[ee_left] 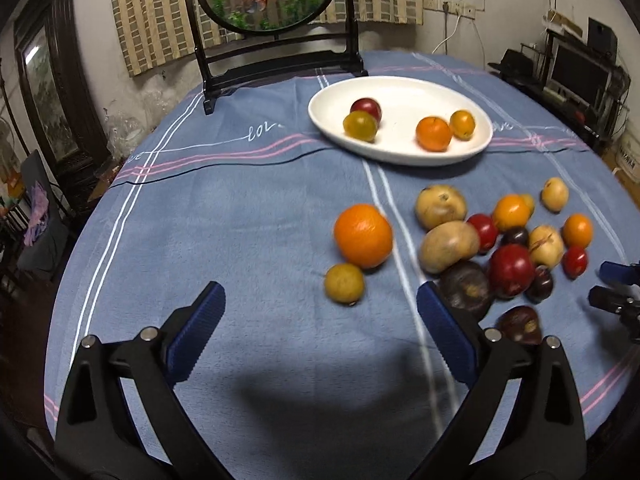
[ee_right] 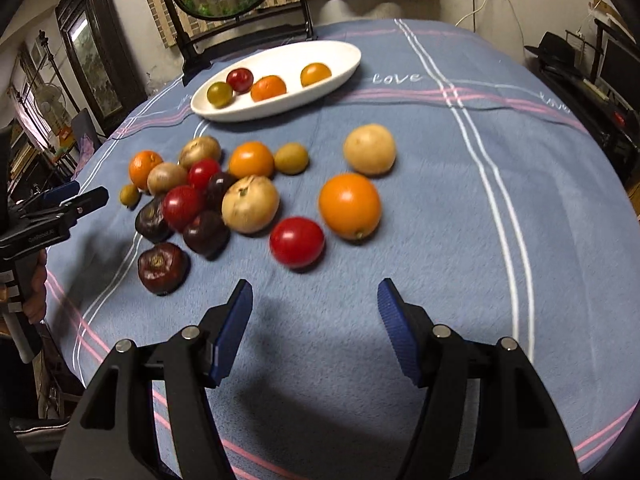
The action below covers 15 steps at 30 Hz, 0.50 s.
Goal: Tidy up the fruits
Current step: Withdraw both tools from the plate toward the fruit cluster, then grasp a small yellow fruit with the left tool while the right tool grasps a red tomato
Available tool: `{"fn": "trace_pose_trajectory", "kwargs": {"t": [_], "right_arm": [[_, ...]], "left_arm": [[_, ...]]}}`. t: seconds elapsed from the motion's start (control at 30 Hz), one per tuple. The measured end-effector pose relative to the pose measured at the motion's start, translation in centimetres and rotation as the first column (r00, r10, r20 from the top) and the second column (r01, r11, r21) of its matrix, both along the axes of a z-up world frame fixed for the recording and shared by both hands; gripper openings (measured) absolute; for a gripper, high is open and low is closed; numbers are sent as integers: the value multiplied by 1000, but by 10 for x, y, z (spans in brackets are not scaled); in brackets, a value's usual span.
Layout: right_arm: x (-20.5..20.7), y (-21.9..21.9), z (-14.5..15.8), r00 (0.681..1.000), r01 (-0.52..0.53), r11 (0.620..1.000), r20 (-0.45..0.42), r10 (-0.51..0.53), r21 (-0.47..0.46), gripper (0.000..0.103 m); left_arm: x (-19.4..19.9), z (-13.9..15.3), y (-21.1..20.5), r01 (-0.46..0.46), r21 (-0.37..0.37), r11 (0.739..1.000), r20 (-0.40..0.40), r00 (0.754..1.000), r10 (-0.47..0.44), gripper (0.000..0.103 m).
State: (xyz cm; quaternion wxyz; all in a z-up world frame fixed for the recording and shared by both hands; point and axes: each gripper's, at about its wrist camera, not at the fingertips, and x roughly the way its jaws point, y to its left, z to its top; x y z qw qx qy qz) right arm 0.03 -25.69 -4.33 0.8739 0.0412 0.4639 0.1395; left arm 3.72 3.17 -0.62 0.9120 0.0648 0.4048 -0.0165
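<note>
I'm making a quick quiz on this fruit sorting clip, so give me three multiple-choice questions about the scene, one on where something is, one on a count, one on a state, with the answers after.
1. Where does the white oval plate stand?
A. at the far side of the table, before the dark wooden stand
B. on the floor
C. between the left gripper's fingers

2. How many fruits lie on the plate?
A. none
B. four
C. nine

3. What is the state of the right gripper?
A. shut on a red fruit
B. shut on the plate
C. open, with nothing between its fingers

Answers: 1 A, the plate sits on the blue tablecloth just in front of the stand. 2 B, one red, one greenish and two orange fruits show on it. 3 C, only cloth shows in the gap between the fingers.
</note>
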Motion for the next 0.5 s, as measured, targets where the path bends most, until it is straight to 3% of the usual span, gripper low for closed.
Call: {"fn": "trace_pose_trajectory", "kwargs": {"t": [0.13, 0.37, 0.47, 0.5], "right_arm": [[5, 5, -2, 1000, -17, 1000, -6, 17, 6, 65], [7, 8, -1, 999, -34, 999, -5, 34, 15, 65], [7, 7, -2, 1000, -28, 1000, -6, 28, 6, 65], [8, 6, -2, 1000, -27, 1000, -7, 27, 7, 65]], "left_arm": [[6, -9, 3, -9, 9, 1000, -11, 1000, 9, 92], [28, -26, 2, -17, -30, 999, -105, 994, 14, 57], [31, -35, 0, -33, -25, 999, -126, 992, 30, 52], [31, -35, -1, -27, -33, 999, -121, 992, 23, 38]]}}
